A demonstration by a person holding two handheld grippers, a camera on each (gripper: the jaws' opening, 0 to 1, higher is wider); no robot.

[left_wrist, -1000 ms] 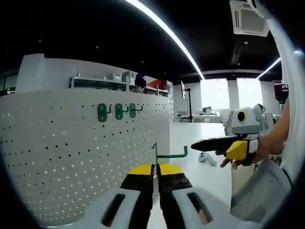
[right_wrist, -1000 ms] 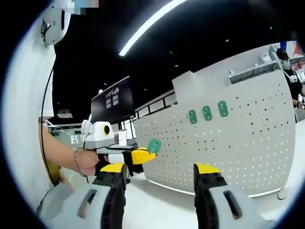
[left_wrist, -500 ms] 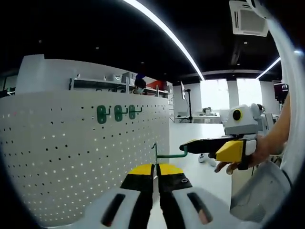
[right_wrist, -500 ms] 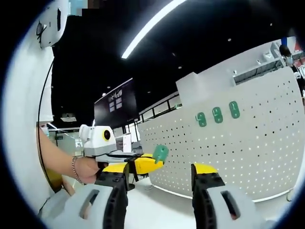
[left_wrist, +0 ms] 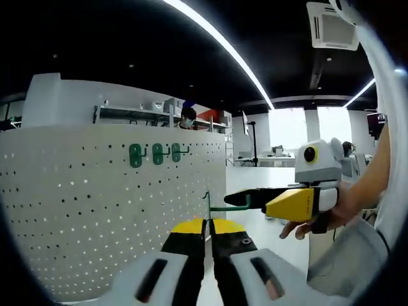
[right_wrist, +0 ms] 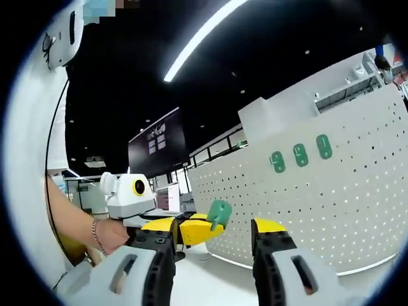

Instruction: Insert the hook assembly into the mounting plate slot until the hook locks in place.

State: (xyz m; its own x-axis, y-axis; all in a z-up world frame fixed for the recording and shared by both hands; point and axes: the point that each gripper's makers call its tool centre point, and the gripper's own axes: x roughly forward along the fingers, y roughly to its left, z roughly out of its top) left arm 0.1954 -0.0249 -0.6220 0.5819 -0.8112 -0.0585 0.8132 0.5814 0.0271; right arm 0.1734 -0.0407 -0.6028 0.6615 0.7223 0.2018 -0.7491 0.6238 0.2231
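Note:
My left gripper point(left_wrist: 208, 224) is shut on the thin edge of a green hook assembly point(left_wrist: 220, 206), whose rod runs right to an upturned tip. From the right my right gripper point(left_wrist: 252, 200) reaches in, and its black jaw overlaps the hook's tip; I cannot tell whether they touch. In the right gripper view, my right gripper point(right_wrist: 214, 227) stands open, and the left gripper point(right_wrist: 185, 228) holds the hook's green plate point(right_wrist: 220, 213) up between the open jaws. The white perforated mounting plate point(left_wrist: 95, 210) carries three green hooks point(left_wrist: 157, 153); they also show as three green plates point(right_wrist: 300, 155) on the panel point(right_wrist: 331, 204).
A person's hand point(left_wrist: 322, 217) holds the right gripper, and a hand with a bracelet point(right_wrist: 105, 231) holds the left. The white tabletop point(left_wrist: 268, 236) lies below. A shelf with a person point(left_wrist: 189, 115) stands behind the panel. A black screen point(right_wrist: 158, 141) hangs at the back.
The right gripper has moved left, up to the hook's free end. In the right gripper view the left gripper and green plate have come in between the open jaws.

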